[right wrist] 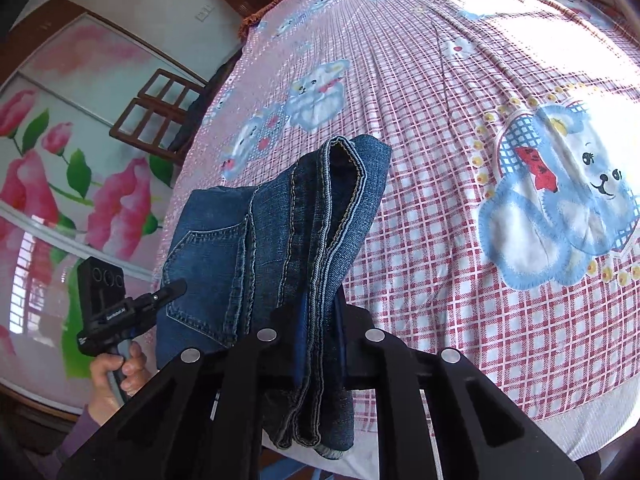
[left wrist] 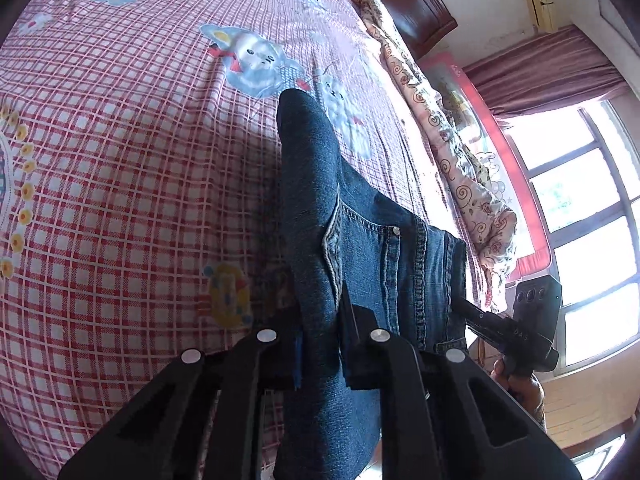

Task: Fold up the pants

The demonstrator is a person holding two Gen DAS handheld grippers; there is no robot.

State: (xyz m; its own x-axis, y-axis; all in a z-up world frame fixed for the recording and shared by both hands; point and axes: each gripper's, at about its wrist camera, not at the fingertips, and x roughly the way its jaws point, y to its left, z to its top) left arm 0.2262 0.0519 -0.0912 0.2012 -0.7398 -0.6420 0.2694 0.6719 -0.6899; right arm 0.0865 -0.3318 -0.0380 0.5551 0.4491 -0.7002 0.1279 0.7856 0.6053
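Nearest the lens, denim is clamped between the closed fingers of the left gripper (left wrist: 320, 344) and, at the other end, between those of the right gripper (right wrist: 320, 344); the jeans (left wrist: 340, 220) are held up between the two, above the bed sheet (left wrist: 120, 160), not laid on it. Several stacked layers are seen: hems and side seams bunched at the right gripper, a back pocket (right wrist: 204, 280) and waistband toward the left one. Judged from that, the legs are already doubled over at least once, and what is left looks like setting the bundle down flat on the checked sheet and squaring the edges; exact fold count cannot be told. Beyond the jeans, the sheet is bare apart from its printed bears. Farther off, a floral quilt (left wrist: 472, 184) is rolled along the bed's far edge, then the headboard (left wrist: 412, 8) and window (left wrist: 592, 232). No containers are seen in either view.
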